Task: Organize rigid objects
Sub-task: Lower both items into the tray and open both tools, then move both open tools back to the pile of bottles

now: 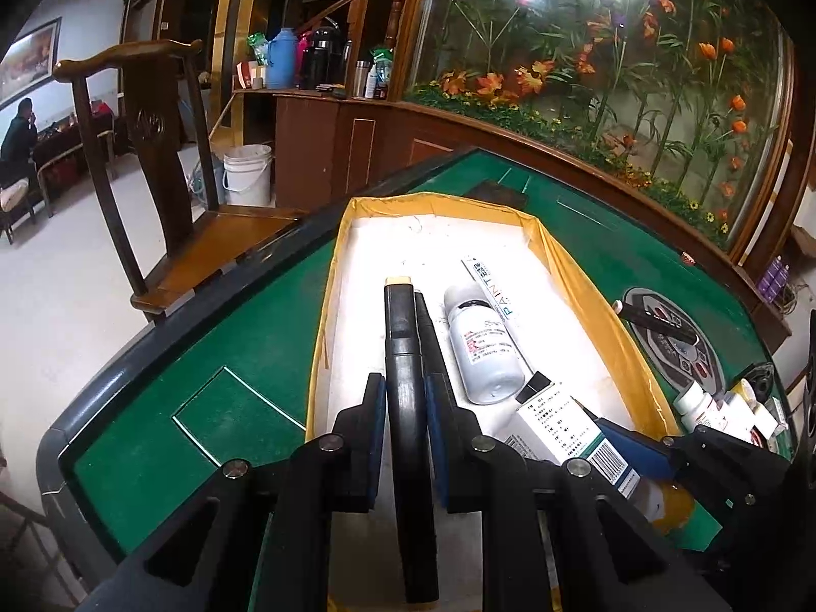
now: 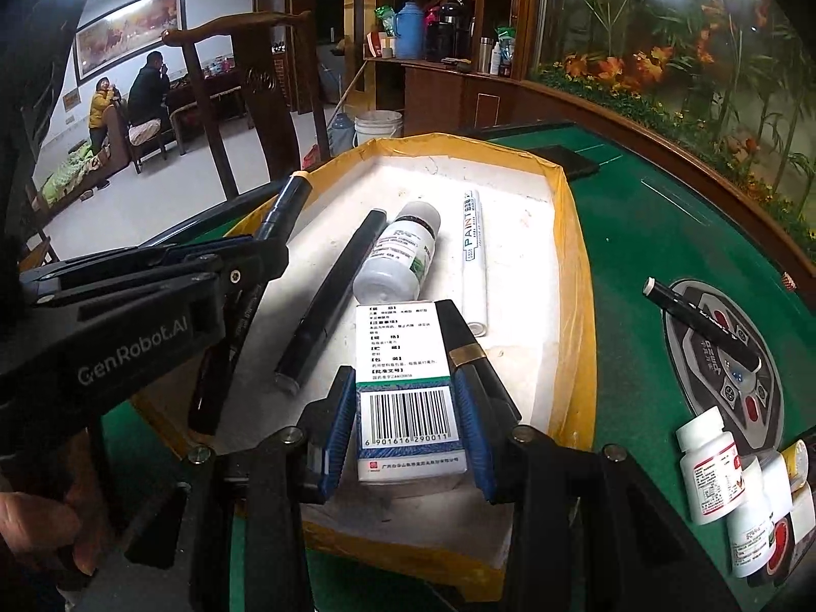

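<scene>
Left tongs (image 1: 403, 403) clamp a black pen (image 1: 405, 357), hanging over the tray (image 1: 602, 285); right tongs (image 2: 405, 423) grip a white box (image 2: 405, 382) just above the tray's near end. We'd lower each flat onto bare white floor, pen parallel to the other black pen (image 2: 331, 301), box clear of the bottle (image 2: 400, 255), then release. Loose bottles (image 2: 709, 464) wait on the table (image 2: 663, 234).

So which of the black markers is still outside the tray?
The black marker with the white end cap, lying on the round control panel of the green table. One lies inside the tray; another is gripped by the left claw.
</scene>
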`<state>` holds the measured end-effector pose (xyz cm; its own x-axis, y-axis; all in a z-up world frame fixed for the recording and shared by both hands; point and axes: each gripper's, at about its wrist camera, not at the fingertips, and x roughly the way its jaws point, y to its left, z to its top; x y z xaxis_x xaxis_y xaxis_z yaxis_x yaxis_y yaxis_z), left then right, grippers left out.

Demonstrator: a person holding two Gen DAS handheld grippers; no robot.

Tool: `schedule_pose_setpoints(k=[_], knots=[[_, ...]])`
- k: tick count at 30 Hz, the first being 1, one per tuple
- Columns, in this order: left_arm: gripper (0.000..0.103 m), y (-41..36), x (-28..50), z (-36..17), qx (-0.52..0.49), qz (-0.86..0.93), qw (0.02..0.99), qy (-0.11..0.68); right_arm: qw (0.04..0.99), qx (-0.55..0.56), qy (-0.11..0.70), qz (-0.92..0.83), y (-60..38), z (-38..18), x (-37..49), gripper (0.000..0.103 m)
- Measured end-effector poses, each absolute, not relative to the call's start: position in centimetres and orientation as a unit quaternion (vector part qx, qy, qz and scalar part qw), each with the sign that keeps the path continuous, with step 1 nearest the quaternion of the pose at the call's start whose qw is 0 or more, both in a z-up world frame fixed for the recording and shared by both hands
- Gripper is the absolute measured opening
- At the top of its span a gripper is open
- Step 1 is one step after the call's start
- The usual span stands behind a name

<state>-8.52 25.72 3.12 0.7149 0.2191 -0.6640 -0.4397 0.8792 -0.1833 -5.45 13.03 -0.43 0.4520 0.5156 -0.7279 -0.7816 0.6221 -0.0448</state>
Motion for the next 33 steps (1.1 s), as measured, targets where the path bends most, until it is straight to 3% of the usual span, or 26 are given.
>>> schedule_pose_setpoints(k=[2, 4, 6, 9, 18, 28, 33], knots=[[0.017, 25.7, -8.6, 3.1, -0.166, 0.184, 0.910, 0.332, 0.831, -0.189, 0.348, 0.392, 13.0, -0.4, -5.5, 0.039], [0.026, 25.7, -8.6, 3.1, -0.167, 0.184, 0.910, 0.332, 0.830, -0.187, 0.347, 0.395, 12.9, -0.3, -5.5, 0.040], [0.046, 25.7, -8.7, 3.1, -0.170, 0.182, 0.911, 0.330, 0.830, -0.183, 0.345, 0.399, 12.7, -0.1, -5.6, 0.044], [0.061, 25.5, -8.9, 3.3, -0.169, 0.184, 0.913, 0.323, 0.831, -0.173, 0.343, 0.403, 12.2, 0.3, -5.6, 0.049], [0.067, 24.0, -9.8, 4.6, -0.171, 0.168, 0.921, 0.306, 0.840, -0.104, 0.331, 0.417, 7.8, 3.7, -4.8, 0.049], [0.076, 17.3, -9.7, 7.4, -0.136, 0.073, 0.943, 0.296, 0.878, -0.041, 0.355, 0.317, -5.9, 3.7, 0.4, 0.049], [0.076, 13.7, -8.6, 6.9, -0.121, 0.019, 0.938, 0.323, 0.878, -0.052, 0.382, 0.284, -8.5, 2.3, 2.7, 0.036]])
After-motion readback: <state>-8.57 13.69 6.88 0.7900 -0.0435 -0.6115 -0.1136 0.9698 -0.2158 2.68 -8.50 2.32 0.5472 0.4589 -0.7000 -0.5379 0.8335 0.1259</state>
